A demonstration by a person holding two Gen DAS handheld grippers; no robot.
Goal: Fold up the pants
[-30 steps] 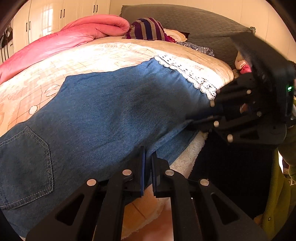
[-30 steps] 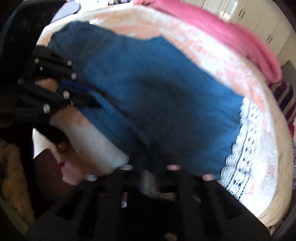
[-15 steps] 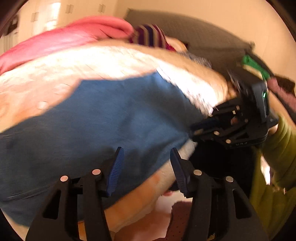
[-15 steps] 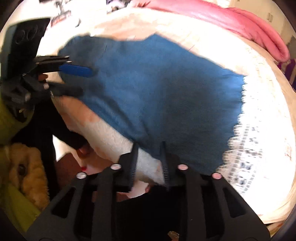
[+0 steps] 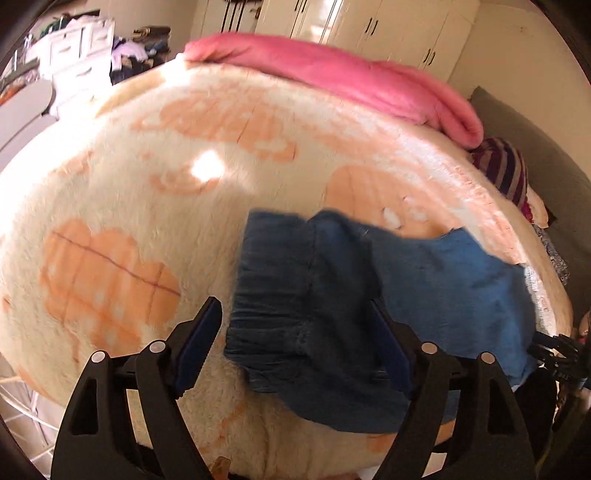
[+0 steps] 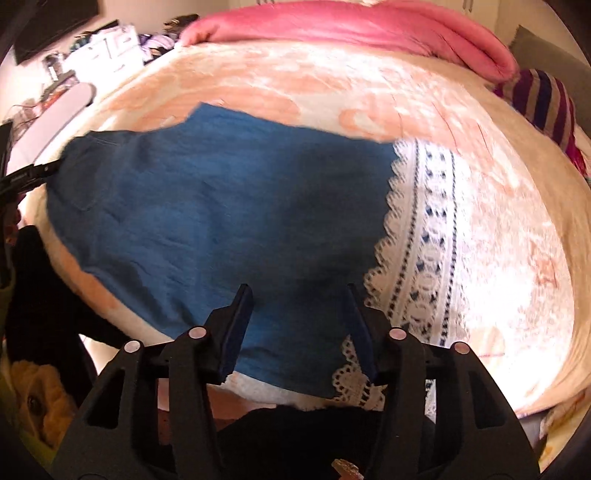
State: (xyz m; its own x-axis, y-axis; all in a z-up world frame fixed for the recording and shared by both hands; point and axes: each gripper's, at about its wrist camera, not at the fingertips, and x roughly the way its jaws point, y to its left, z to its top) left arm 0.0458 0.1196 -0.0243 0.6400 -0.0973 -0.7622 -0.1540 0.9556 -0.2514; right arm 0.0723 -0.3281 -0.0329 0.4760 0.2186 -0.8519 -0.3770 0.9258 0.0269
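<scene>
Blue denim pants with white lace hems lie flat along the near edge of a cream and peach bed blanket. In the left wrist view my left gripper is open, its jaws standing either side of the dark elastic waistband end. In the right wrist view the pants spread leftward, and the lace hem lies to the right. My right gripper is open over the leg end near the hem, holding nothing. The left gripper's tips show at the far left by the waist.
A pink duvet lies along the far side of the bed. A striped purple garment and a grey headboard are at the right. White wardrobes stand behind. The bed edge drops off just below both grippers.
Both grippers have let go of the pants' near edge and opened wide. The left one has swung left to the waistband end; the right one now sits over the hem end.
</scene>
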